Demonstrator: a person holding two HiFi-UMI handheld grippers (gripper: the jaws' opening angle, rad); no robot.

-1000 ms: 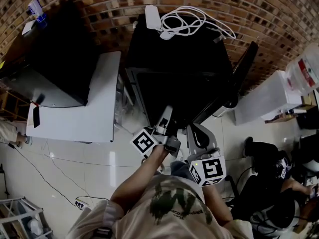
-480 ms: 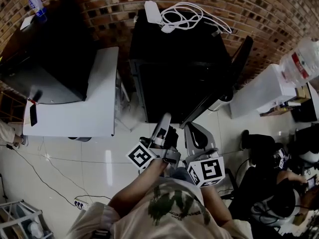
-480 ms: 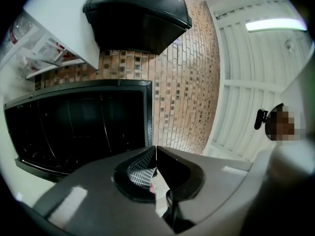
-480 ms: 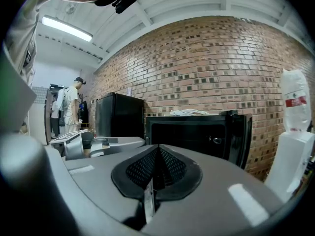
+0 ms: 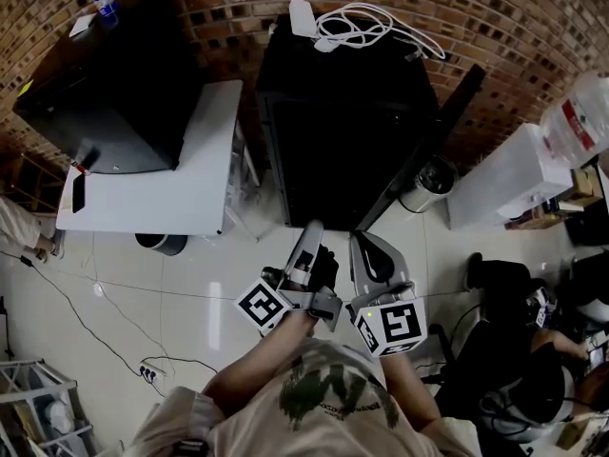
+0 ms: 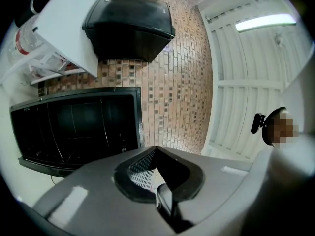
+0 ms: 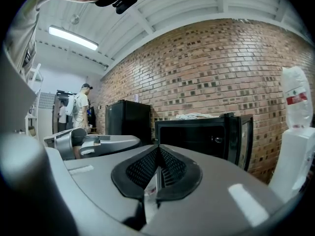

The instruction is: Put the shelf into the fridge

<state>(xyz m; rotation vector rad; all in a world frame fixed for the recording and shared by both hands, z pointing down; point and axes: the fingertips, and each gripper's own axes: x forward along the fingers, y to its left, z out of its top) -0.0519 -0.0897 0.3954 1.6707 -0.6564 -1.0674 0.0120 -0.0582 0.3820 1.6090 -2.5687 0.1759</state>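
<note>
Black and boxy, the small fridge (image 5: 343,141) stands straight ahead of both sets of jaws, its glossy black door (image 5: 433,146) swung open off to their right, against the red brick wall (image 5: 228,3). The left gripper (image 5: 314,232) and the right gripper (image 5: 361,242) hang side by side short of the opening. Each gripper's own view shows the ribbed pads pressed together at the tips with nothing between them, so neither holds anything. Beyond the left jaws a thin wire shelf (image 6: 74,132), or what I take for one, shows as pale rods running across the dark cavity of the fridge; whether it sits properly on its runners I cannot tell. From above the cavity is simply black, and the right gripper view shows no more of it. Such a shelf looks light and stiff, but I judge its thin rods slick and quick to tip. I would pinch the front bar towards each end, one set of jaws a side, to keep it level. A coiled white cable (image 5: 366,31) lies on the fridge top, well beyond the jaws.
</note>
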